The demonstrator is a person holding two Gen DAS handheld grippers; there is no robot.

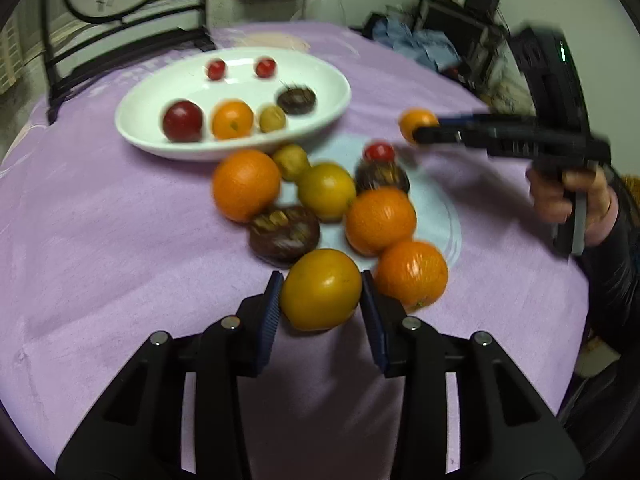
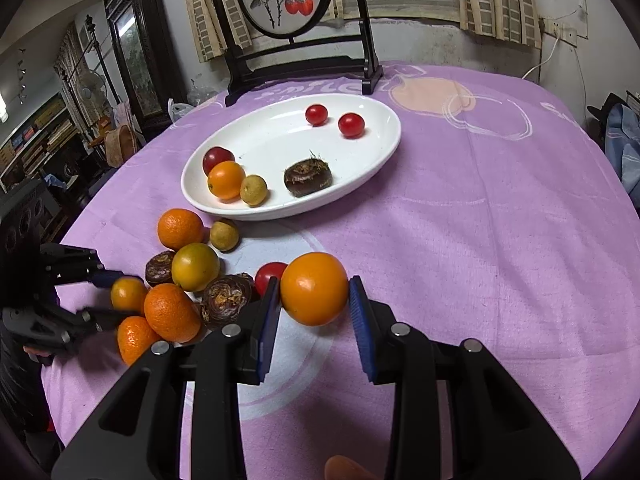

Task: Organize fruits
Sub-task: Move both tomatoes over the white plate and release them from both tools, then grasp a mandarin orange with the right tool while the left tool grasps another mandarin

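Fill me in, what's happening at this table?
A person is sorting fruit from a pile on the purple tablecloth into a white oval dish, with a handheld gripper in each hand. The right gripper holds an orange above the cloth. The left gripper has its jaws around a yellow-orange citrus at the pile's near edge. The dish already holds six pieces.

The left gripper (image 1: 321, 296) points steeply down, its blue pads (image 1: 271, 306) closed on a yellow-orange fruit (image 1: 320, 290). The right gripper (image 2: 314, 300) also angles down, clamped on an orange fruit (image 2: 314, 289). A hand (image 1: 576, 196) in a dark sleeve (image 1: 616, 276) squeezes the right gripper's handle.
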